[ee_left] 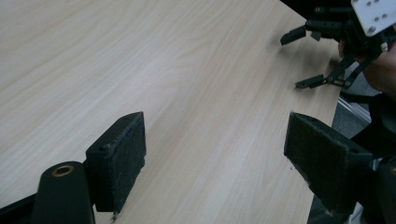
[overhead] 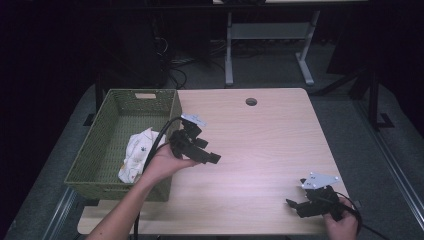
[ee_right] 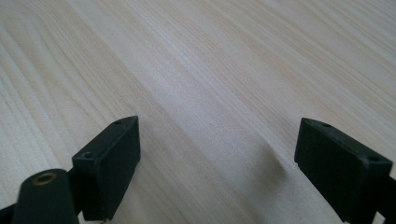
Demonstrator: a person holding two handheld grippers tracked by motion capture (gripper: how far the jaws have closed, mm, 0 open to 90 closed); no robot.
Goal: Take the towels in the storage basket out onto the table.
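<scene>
- Dark room around us; a pale wood table takes the middle of the high view, with a green basket at its left edge.
- We take the cloth as the thing in hand: it lies crumpled inside the basket, left of centre in the high view, just beside our left gripper.
- Our left gripper hangs over the table right of the basket, jaws spread, nothing between them; in the left gripper view bare wood shows between the pads.
- Our right gripper sits at the lower right of the high view, near the table's front edge, jaws also spread and empty; its own view shows bare wood.
- We judge the cloth light, soft and limp. It should not slip or break, but will sag and trail.
- Best hold, we think: pinch a raised fold near the top of the heap.
- Looks: white, with small dark and reddish prints, bunched in loose folds.
</scene>
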